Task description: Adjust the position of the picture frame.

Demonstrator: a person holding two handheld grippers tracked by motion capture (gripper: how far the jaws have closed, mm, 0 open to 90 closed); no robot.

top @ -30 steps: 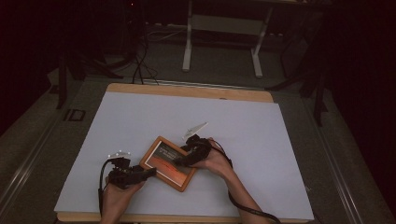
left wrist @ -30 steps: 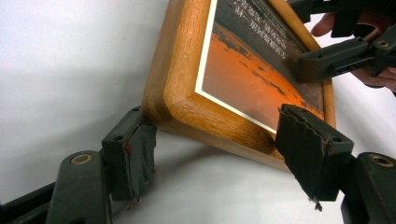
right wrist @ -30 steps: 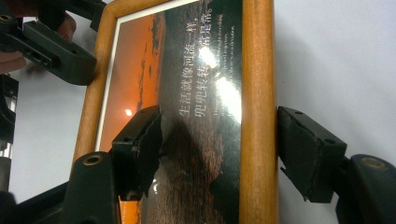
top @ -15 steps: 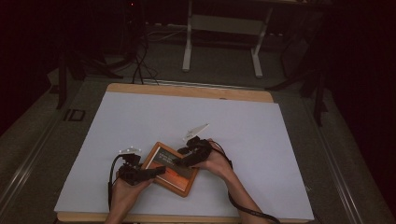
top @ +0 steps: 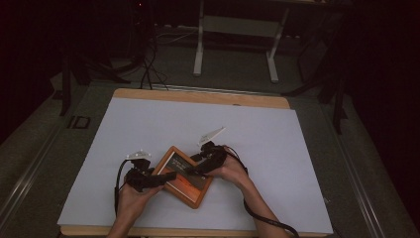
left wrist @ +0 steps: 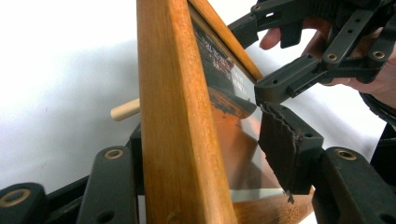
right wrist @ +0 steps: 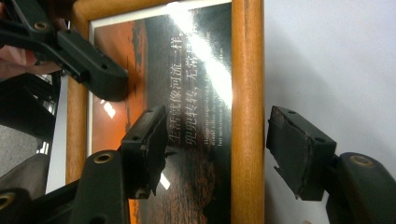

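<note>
Wooden picture frame point(top: 182, 175) sits near the front edge of the white table point(top: 297, 163), between both hands, one side raised off the surface. Left gripper point(left wrist: 201, 154) is clamped on the frame's side rail. Right gripper point(right wrist: 217, 149) straddles the opposite rail, jaws apart, not yet gripping. Judgement: two-handed pickup about half done; right-side closure and the lift remain.

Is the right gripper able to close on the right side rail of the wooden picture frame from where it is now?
Probably yes. The right gripper is open with its jaws on either side of the wooden picture frame's rail, and nothing lies between them.
</note>
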